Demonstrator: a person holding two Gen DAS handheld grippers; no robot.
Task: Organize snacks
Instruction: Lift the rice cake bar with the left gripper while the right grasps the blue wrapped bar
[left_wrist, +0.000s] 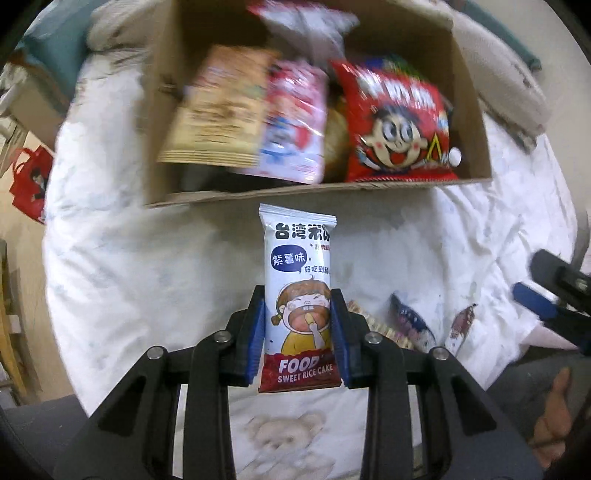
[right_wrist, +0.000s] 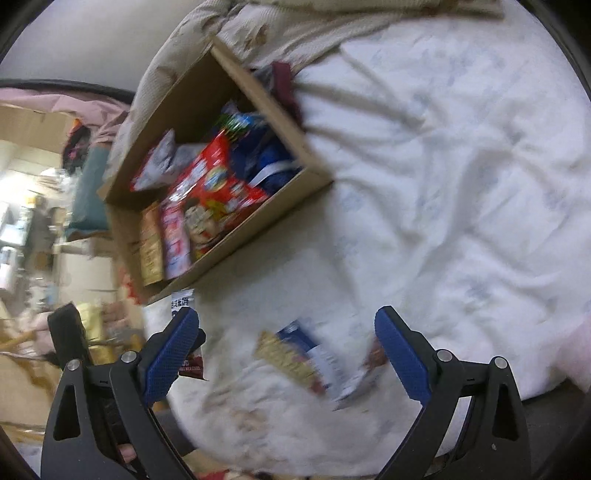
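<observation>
The left gripper (left_wrist: 298, 332) clamps a sweet rice cake packet (left_wrist: 300, 295) by its lower half, the blue pads (left_wrist: 257, 332) pressing both long edges so the wrapper stands upright and clear of the bedding, a hold that appears meant to carry it to the box; the packet hangs just on the near side of the cardboard box (left_wrist: 476, 147), whose near wall lies directly beyond its top edge. Inside the box, a red cartoon-face snack bag (left_wrist: 399, 125) leans at the right, a pink packet (left_wrist: 295, 122) and a tan packet (left_wrist: 218, 107) stand side by side at the left, seemingly filed upright to save room; a dark gap shows at the near left corner, a likely slot for the newcomer. The right gripper (right_wrist: 286, 354) hovers with jaws spread wide and nothing between them, poised over a few loose snack packets (right_wrist: 299, 358) lying on the white quilt (right_wrist: 461, 184) near the person, probably the next to be lifted; their labels are too blurred to read. A red bag (left_wrist: 31, 184) sits at the far left, off the bed.
</observation>
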